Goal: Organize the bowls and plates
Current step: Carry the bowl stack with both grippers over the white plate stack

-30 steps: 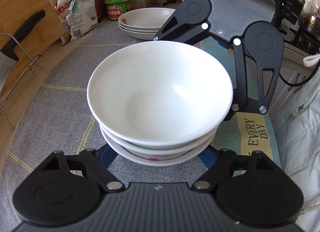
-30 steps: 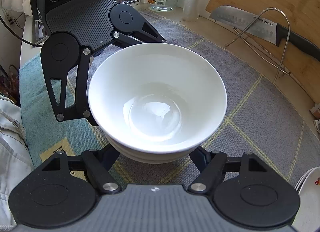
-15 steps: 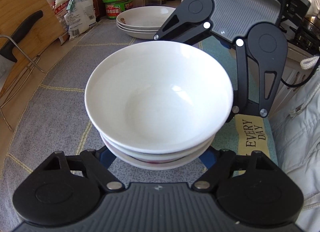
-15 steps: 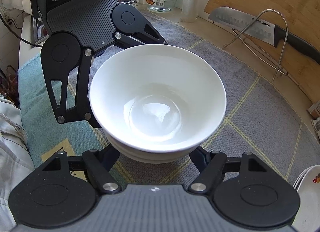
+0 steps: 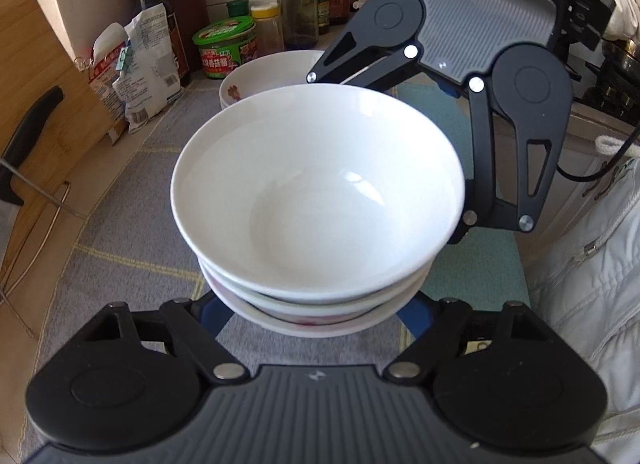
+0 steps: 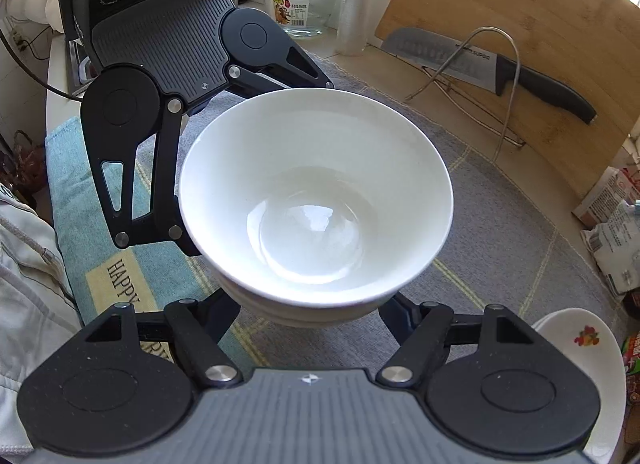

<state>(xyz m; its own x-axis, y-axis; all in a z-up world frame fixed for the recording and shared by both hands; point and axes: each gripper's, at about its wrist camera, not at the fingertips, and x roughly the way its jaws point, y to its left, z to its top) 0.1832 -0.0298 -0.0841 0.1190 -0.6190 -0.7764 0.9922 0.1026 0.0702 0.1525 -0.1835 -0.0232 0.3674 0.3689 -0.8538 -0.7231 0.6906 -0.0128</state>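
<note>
The stack of bowls (image 5: pixel 316 223) was held between two grippers, over the middle of the gray mat (image 5: pixel 132 223) on the counter. The left gripper (image 5: pixel 312 316) had its jaws pinching the stack low on one side. The right gripper (image 6: pixel 312 312) pinched it from the other side. The bowls were already nested, so that part looked done. A pile of plates (image 5: pixel 260 79) sat near the far edge of the mat, beside the jars. One more plate (image 6: pixel 576 348) showed at the mat's other edge in the right view. The stack probably needed a spot to be set down, maybe by the plates.
</note>
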